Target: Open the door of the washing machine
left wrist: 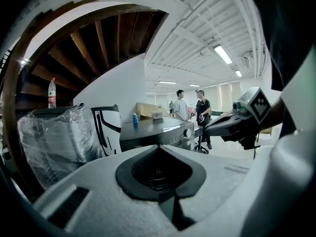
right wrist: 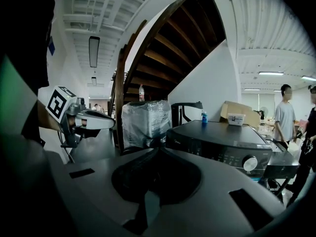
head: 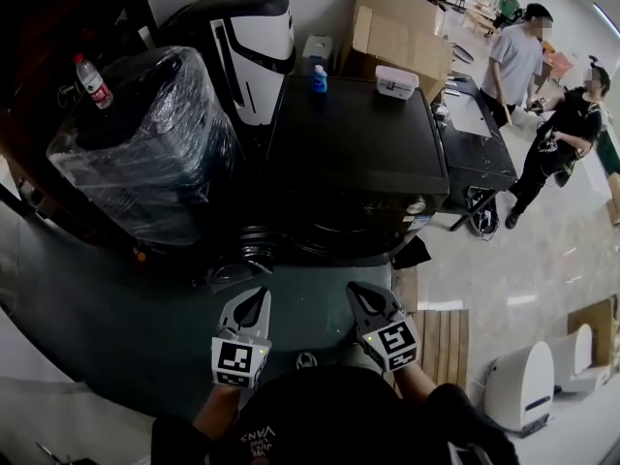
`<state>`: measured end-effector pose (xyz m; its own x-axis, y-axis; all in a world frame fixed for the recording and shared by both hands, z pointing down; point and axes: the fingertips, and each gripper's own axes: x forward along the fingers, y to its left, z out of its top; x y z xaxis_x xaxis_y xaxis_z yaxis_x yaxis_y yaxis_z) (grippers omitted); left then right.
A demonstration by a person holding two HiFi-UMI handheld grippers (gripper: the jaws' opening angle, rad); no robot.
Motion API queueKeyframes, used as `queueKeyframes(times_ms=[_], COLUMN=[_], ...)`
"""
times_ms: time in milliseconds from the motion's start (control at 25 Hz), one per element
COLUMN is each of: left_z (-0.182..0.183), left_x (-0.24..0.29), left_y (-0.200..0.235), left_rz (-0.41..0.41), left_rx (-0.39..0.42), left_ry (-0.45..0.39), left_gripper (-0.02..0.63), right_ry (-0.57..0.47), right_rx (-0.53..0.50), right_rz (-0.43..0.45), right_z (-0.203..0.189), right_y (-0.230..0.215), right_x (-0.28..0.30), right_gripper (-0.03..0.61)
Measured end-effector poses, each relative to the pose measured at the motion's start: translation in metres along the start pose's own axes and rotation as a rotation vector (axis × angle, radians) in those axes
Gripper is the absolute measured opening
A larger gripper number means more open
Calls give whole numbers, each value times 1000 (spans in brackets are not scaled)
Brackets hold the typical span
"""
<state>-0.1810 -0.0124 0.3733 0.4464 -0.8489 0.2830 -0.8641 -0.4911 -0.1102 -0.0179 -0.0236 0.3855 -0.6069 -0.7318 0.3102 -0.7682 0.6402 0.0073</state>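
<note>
1. The room is an open hall with a dark green floor underfoot and pale tiles to the right. Only the 2 gripper views show the white ceiling with its strip lights and the wooden underside of a curved staircase.
2. At far left stands 1 plastic-wrapped appliance with 1 water bottle upright on top. All 3 views show them.
3. Just beside it, against the wall, is 1 black-and-white machine.
4. The left gripper has its jaws pressed together with nothing between them. The right gripper view shows it from the side.
5. The washing machine, 1 dark front-loader, stands in the middle, ahead of both grippers and apart from them.
   - At the back of its top are 1 blue bottle and 1 white box.
   - The head view looks down on the top and the dark, foreshortened front.
   - Only the gripper views show the control knob.
6. The right gripper also has its jaws pressed together on nothing.
7. Behind the washer's right corner sits 1 cardboard box.
8. Only the head view shows 1 wooden pallet on the tiles.
9. At far right stand 2 people.
</note>
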Motion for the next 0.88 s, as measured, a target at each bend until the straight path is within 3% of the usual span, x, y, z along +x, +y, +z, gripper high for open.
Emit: queueKeyframes(times_ms=[520,880], left_z=[6,6], left_x=[-17,-28], left_y=[-10,-5], left_rz=[-32,-24], left_rx=[-31,3], left_ry=[-12,-27], left_gripper=[17,17], right_ry=[-46,-68], right_rx=[15,29], right_rz=[-15,-17], right_z=[17,24], right_y=[14,26], right_x=[-12,-9], right_gripper=[6,6])
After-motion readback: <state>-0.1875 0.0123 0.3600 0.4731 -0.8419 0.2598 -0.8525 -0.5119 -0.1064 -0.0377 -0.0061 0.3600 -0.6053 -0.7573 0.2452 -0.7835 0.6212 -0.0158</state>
